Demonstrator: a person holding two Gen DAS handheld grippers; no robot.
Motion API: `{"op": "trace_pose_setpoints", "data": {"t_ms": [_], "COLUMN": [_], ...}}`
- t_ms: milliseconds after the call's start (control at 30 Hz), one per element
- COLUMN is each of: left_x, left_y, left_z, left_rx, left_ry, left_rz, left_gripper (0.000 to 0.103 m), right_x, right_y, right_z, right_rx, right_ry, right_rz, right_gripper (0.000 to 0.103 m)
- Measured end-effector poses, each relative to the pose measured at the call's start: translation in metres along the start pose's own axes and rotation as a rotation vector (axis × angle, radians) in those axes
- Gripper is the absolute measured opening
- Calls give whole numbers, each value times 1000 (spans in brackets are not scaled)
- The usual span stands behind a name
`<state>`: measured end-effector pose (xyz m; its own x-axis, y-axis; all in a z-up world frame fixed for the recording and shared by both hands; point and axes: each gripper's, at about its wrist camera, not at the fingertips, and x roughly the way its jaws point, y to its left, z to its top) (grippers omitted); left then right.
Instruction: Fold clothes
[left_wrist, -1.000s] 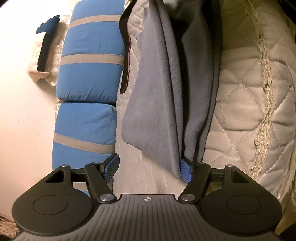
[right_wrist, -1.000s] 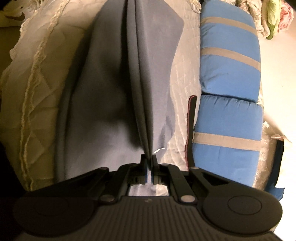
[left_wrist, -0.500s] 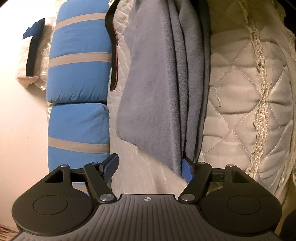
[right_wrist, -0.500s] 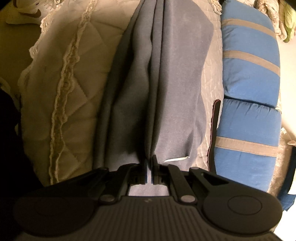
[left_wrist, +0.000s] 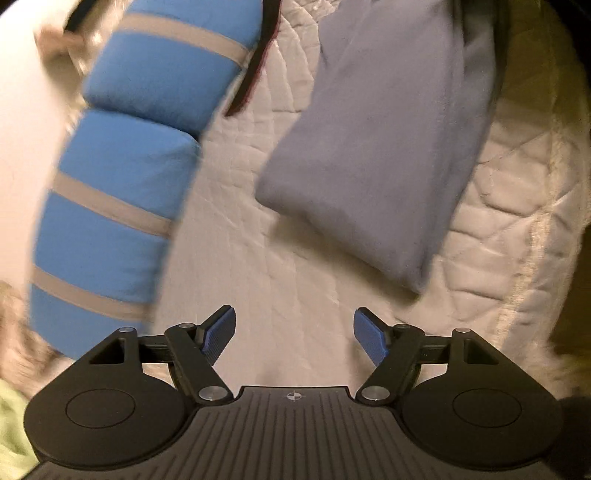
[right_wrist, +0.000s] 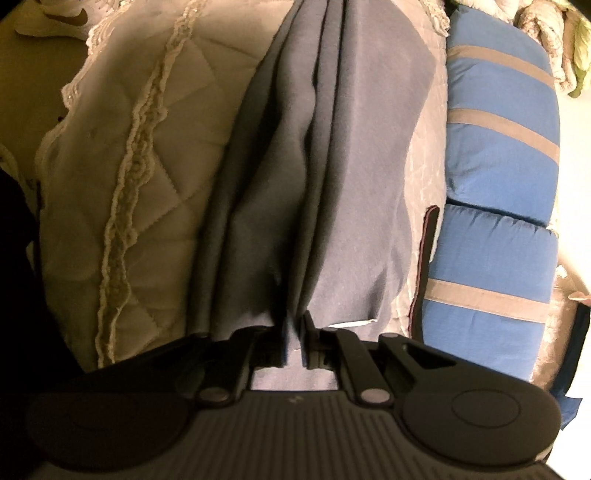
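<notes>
Roughly by size, biggest first.
Quilt (left_wrist: 255, 258): pale, stitched in diamonds, fills the middle of both views; lace trim runs down the left of the right wrist view.
Garment (right_wrist: 332, 184): grey cloth laid long on the quilt, in lengthwise pleats; in the right wrist view it runs from top centre down to the fingers. In the left wrist view its folded end sits upper right of centre, blurred.
Pillows (left_wrist: 129, 177): two blue ones with grey stripes, end to end, along the left edge in the left wrist view and the right edge in the right wrist view.
Strap (right_wrist: 424, 258): dark, narrow, red-edged, between garment and pillows.
Left gripper (left_wrist: 294, 334): spread wide, nothing between the blue pads, over bare quilt, apart from the garment's end.
Right gripper (right_wrist: 294, 332): jaws have just been opening; a narrow gap shows, with the garment's near edge still in it. Whether the pads still press the cloth, cannot tell.
</notes>
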<state>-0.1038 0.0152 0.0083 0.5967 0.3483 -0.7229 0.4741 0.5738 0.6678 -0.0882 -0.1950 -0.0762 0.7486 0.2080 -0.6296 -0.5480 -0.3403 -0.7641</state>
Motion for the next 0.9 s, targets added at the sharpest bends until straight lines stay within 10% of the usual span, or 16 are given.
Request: {"op": "trace_pose_setpoints", "data": {"t_ms": [200,433,633,767,900], "left_x": [4,56,109,135,150], "left_y": [64,105,111,113,119], "left_z": [-11,-23,-31,-38,-41], "left_rx": [-498,-957,-1171,-1245,-1267], "left_ry": [-98,-110,-89,-111,-123], "left_rz": [-313,-628,-834,-914,-923], "left_gripper": [70,69,68,65,52], "right_x": [-24,-52,-32,-18,-9], "right_y": [-21,-62,-105,-119,-113], "right_z": [1,30,44,23,9], "right_rx": [105,441,868,1199,1230], "right_ry": [-60,-211,-256,-392,-374], "right_rz": [-26,-139,-313,-205,-193], "right_gripper": [77,98,103,103,103]}}
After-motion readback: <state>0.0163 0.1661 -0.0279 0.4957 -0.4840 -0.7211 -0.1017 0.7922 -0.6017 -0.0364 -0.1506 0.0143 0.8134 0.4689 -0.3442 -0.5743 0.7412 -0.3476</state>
